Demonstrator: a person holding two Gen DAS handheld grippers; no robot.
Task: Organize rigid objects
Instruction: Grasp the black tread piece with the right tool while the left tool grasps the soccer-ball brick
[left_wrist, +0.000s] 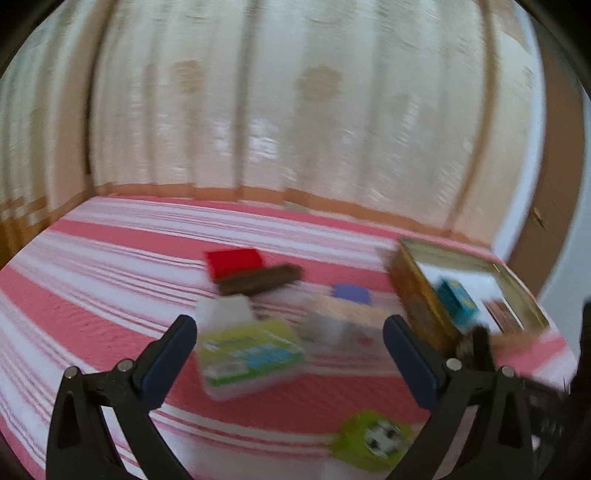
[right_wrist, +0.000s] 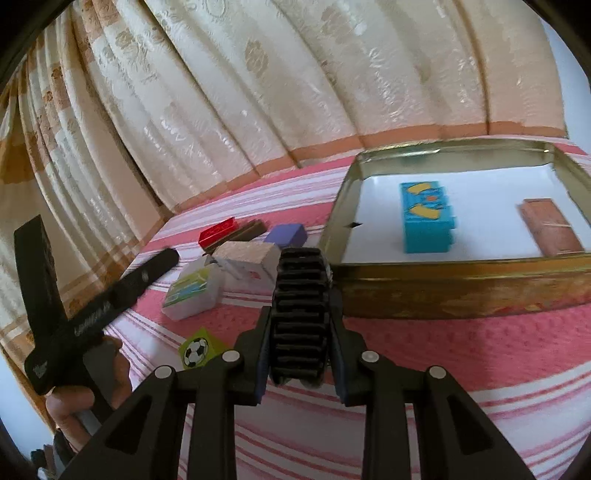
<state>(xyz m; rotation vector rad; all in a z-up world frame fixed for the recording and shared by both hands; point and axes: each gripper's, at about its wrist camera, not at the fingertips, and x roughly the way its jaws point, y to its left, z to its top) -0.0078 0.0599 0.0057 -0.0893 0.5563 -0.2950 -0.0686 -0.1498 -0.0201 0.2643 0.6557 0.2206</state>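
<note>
My right gripper (right_wrist: 301, 314) is shut on a black ribbed block (right_wrist: 301, 295) and holds it just in front of the gold tin (right_wrist: 461, 291). The tin holds a blue box (right_wrist: 426, 218) and a brown box (right_wrist: 550, 227). My left gripper (left_wrist: 290, 332) is open and empty above a green-labelled white box (left_wrist: 247, 354); it also shows in the right wrist view (right_wrist: 110, 295). The tin (left_wrist: 417, 295) sits at its right, with the right gripper's block (left_wrist: 476, 343) beside it.
On the pink striped cloth (right_wrist: 443, 350) lie a red box (right_wrist: 216, 232), a dark brown bar (right_wrist: 247, 230), a purple block (right_wrist: 286, 234), a beige-topped white box (right_wrist: 247, 256) and a green soccer-ball tile (right_wrist: 199, 350). A curtain hangs behind.
</note>
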